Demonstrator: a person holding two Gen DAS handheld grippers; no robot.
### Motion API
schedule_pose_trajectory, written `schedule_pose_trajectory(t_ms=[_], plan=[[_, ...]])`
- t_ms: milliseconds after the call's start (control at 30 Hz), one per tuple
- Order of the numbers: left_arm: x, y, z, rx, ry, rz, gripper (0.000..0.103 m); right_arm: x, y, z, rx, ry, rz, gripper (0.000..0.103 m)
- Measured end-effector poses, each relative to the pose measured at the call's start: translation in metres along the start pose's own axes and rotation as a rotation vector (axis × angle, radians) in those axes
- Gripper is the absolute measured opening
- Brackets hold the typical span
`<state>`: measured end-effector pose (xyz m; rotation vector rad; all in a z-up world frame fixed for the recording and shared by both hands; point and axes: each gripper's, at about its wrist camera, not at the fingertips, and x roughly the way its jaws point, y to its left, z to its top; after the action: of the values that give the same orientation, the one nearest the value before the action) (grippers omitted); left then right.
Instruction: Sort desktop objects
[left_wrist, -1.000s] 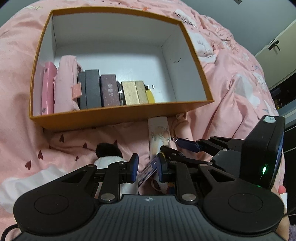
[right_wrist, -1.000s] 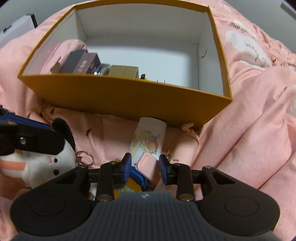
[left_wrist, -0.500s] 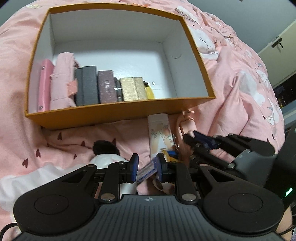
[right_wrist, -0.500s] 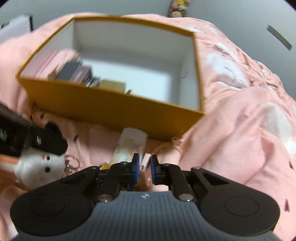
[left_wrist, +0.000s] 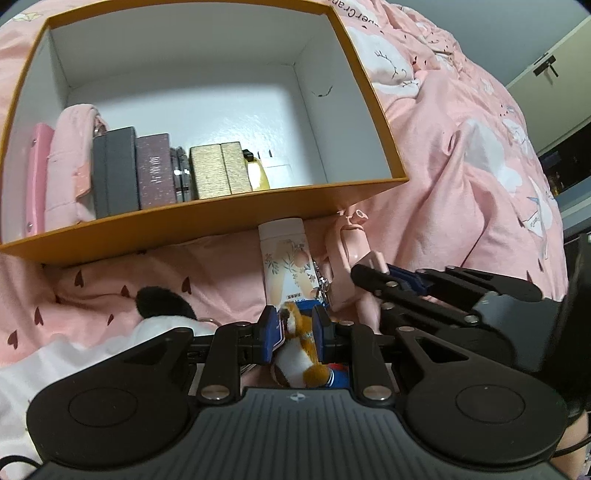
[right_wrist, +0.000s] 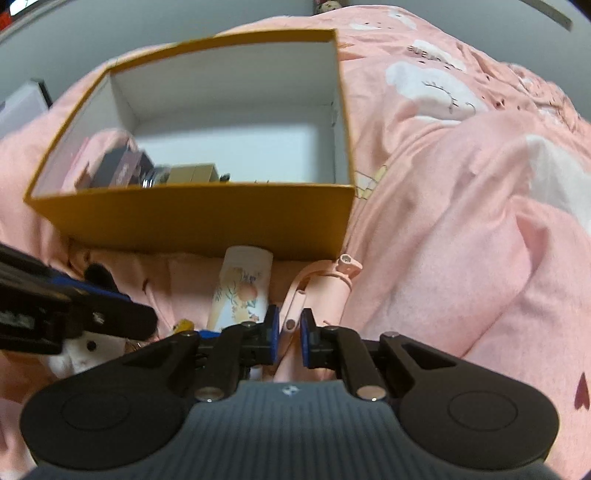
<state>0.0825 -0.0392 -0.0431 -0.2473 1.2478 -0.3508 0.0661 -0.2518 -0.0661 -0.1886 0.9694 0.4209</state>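
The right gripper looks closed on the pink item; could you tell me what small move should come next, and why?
Probably lift it slightly and carry it toward the orange box. The right gripper is shut on the pink item, which lies on the bedding just outside the box's near wall, and the box's right half is bare.
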Motion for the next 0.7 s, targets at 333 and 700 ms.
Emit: schedule_pose_trajectory(t_ms=[333,700], plan=[[0.026,-0.01,0.015,0.021,0.017,0.042,0.035,-0.001,-0.043,-0.004,0.189,-0.004,0.146,0.011],[0.062,-0.001,0.018,-0.027,0.05,0.054,0.048,-0.001,-0.055,-0.009,0.254,-0.022,0.184,0.011]])
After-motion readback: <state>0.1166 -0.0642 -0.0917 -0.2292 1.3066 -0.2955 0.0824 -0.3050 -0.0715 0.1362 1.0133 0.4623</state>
